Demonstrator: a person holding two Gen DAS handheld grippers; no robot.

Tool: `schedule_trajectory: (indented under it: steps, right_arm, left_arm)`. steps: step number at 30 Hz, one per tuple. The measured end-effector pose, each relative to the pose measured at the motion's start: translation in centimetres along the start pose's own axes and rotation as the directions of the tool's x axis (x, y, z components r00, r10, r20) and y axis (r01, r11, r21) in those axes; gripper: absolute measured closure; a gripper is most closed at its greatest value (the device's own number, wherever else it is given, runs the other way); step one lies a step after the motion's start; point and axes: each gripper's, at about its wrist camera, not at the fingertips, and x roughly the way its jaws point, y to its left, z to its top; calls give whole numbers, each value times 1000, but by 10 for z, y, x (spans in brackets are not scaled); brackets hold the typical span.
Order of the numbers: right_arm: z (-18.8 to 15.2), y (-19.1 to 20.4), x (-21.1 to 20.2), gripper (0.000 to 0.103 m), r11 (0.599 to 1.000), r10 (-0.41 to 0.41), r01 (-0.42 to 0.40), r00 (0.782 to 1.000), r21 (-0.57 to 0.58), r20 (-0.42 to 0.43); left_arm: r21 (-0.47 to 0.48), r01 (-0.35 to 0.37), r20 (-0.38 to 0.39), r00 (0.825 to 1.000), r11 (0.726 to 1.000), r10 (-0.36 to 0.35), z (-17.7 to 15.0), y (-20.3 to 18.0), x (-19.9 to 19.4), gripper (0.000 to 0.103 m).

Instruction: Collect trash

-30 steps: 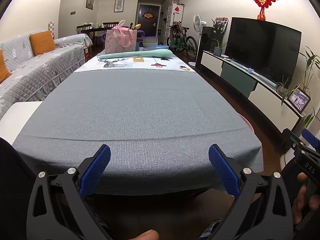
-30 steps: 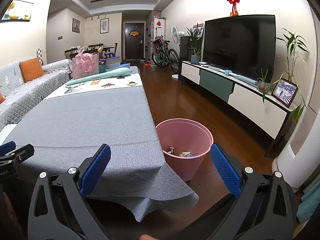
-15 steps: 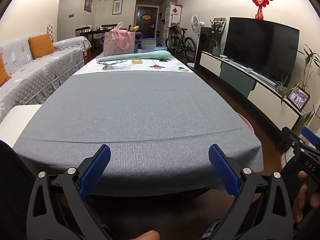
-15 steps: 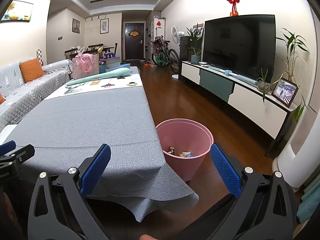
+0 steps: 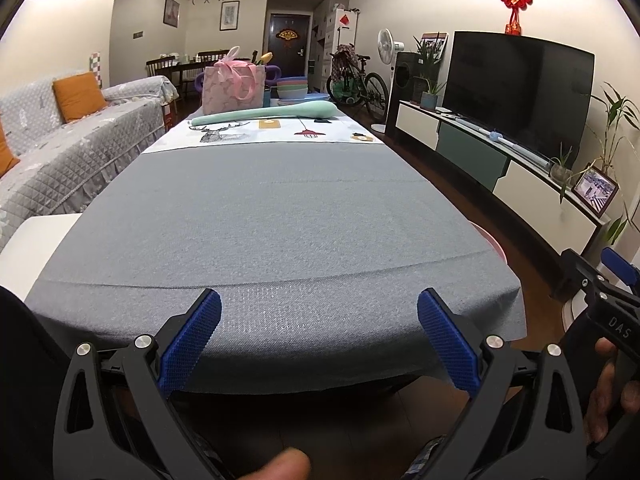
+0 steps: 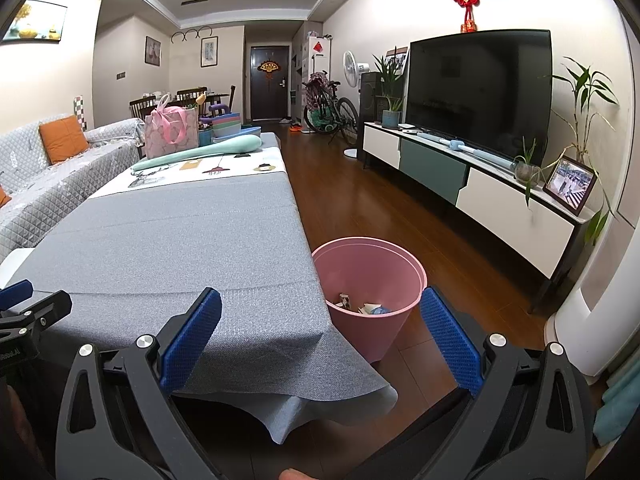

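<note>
**Beside the table, both tongs empty and the trash already binned**

At the near end of the grey-clothed table (image 5: 280, 220), the left tongs (image 5: 319, 336) stand wide apart and hold nothing; the right tongs (image 6: 320, 334) are just as wide and just as bare. No scrap shows on the cloth, so the collecting looks finished, or close to it. Any next move calls for a look round for leftovers — the far end carries only a pink gift bag (image 5: 233, 86) and a long mint-green object (image 5: 264, 114), neither plainly rubbish.

Only the right wrist view shows the pink bin (image 6: 368, 292) whole, on the floor just beside the table corner, with trash (image 6: 362, 306) lying at its bottom. From the left wrist view, just a sliver of its rim peeks past the cloth — though that view catches the right tongs' handle in a hand (image 5: 612, 396).
</note>
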Motion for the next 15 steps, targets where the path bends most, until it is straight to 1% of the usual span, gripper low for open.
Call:
schedule_trajectory:
  steps: [7, 15]
  right_arm:
    - [0, 0, 0, 5, 1000, 0, 0, 1000, 0, 1]
    - [0, 0, 1, 5, 1000, -1, 1, 1000, -2, 0]
  left_arm:
    - [3, 24, 20, 1000, 1000, -24, 0, 1, -4, 8]
    - [-2, 4, 10, 1000, 1000, -4, 0, 0, -2, 8]
